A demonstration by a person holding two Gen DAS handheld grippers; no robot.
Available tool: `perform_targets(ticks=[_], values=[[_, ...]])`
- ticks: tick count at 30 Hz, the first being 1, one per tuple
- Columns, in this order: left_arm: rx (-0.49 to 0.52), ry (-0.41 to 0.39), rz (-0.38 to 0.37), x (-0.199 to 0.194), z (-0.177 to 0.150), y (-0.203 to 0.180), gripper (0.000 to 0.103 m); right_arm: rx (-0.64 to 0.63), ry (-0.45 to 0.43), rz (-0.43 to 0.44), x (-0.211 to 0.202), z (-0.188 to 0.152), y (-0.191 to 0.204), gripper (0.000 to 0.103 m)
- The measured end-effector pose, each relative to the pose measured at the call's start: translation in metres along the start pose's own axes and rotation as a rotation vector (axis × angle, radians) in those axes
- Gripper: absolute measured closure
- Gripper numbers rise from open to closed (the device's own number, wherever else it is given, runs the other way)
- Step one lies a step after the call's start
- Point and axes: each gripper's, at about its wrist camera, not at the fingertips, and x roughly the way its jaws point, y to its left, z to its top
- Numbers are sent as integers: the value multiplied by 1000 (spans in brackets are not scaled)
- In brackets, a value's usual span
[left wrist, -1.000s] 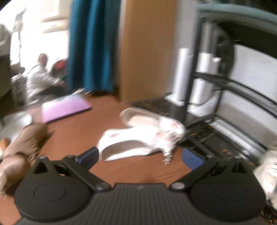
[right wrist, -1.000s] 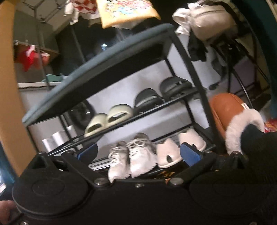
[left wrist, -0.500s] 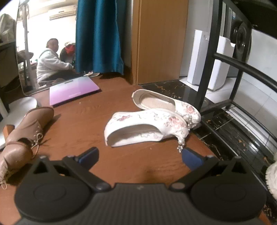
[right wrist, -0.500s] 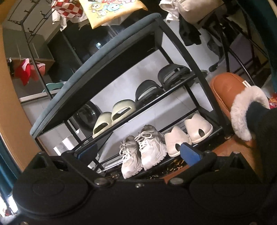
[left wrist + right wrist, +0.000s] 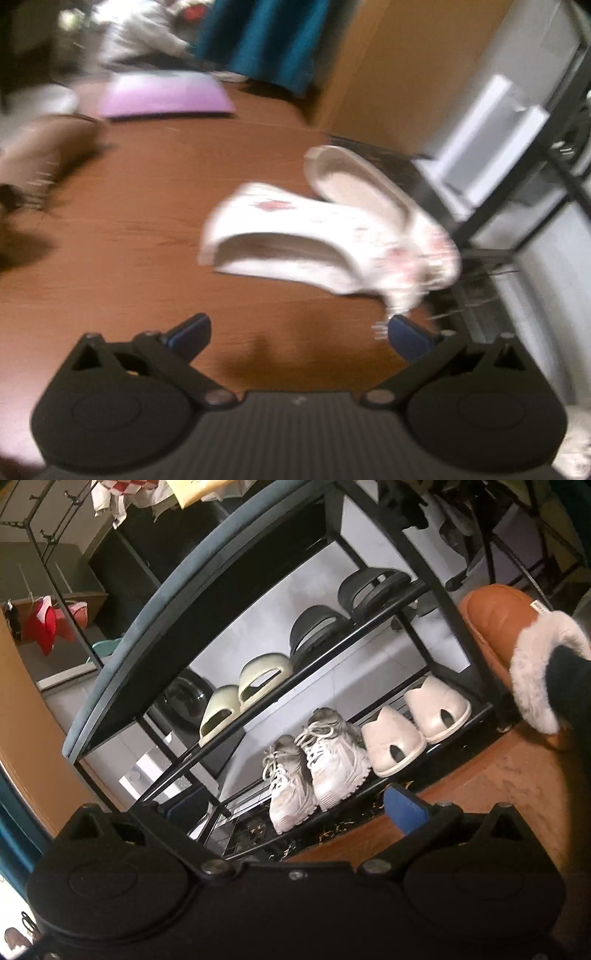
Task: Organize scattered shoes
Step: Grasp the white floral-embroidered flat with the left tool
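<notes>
Two embroidered white shoes lie on the wooden floor at frame centre in the left wrist view, just ahead of the left gripper, whose fingers are spread wide and hold nothing. The nearer shoe rests on its side, opening toward the camera; the farther shoe sits behind it, apparently touching at the toe, though blur hides the contact. The step in hand appears to be the approach to the nearer shoe. A sound grasp would likely straddle the side wall at mid-length — the beaded toe at right looks loose and offers poor purchase. Brown boots lie well apart at the left edge; a purple flat object lies beyond, upper left.

In the right wrist view the right gripper is likewise spread and empty, facing the shoe rack. Near to far: white sneakers and cream slippers fill most of the lower shelf; beige slides and black slides fill the middle shelf. Open room seems to remain only at the left end of each shelf — the black frame posts bound the entry. A fur-lined brown slipper on a foot crowds the right edge.
</notes>
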Motion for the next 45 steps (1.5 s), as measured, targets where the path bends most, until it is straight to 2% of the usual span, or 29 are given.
perform_targets(ticks=[1,2,4,7,10,13,16,18,20,27,34,40,42,45], values=[[-25,24,-68,5,2,5,1,0,17,4,1,-1,1,0],[-85,52,-101,9,3,11,1,1,36,7,2,-3,1,0],[-314,144,-171,23,1,32,1,7,56,12,6,-4,2,0],[-589,190,-177,38,-6,60,1,16,78,17,11,-5,3,0],[-637,171,-128,45,-6,67,1,26,83,32,12,-5,4,0],[-638,127,-129,50,3,62,1,21,94,32,13,-6,5,0],[-524,49,-129,52,22,42,1,27,106,34,14,-7,6,0],[-479,15,-125,57,30,30,1,27,113,36,14,-7,7,0],[-478,8,-116,65,38,22,2,31,120,42,16,-7,8,0],[-553,21,-119,92,52,9,2,53,159,52,23,-8,9,0],[-605,38,-54,111,45,22,2,93,182,39,29,-8,6,0],[-552,14,-67,125,61,14,2,101,207,31,33,-10,4,0],[-548,34,-76,131,67,10,2,98,208,31,34,-10,5,0],[-547,74,-36,138,65,11,5,109,217,30,35,-10,4,0]])
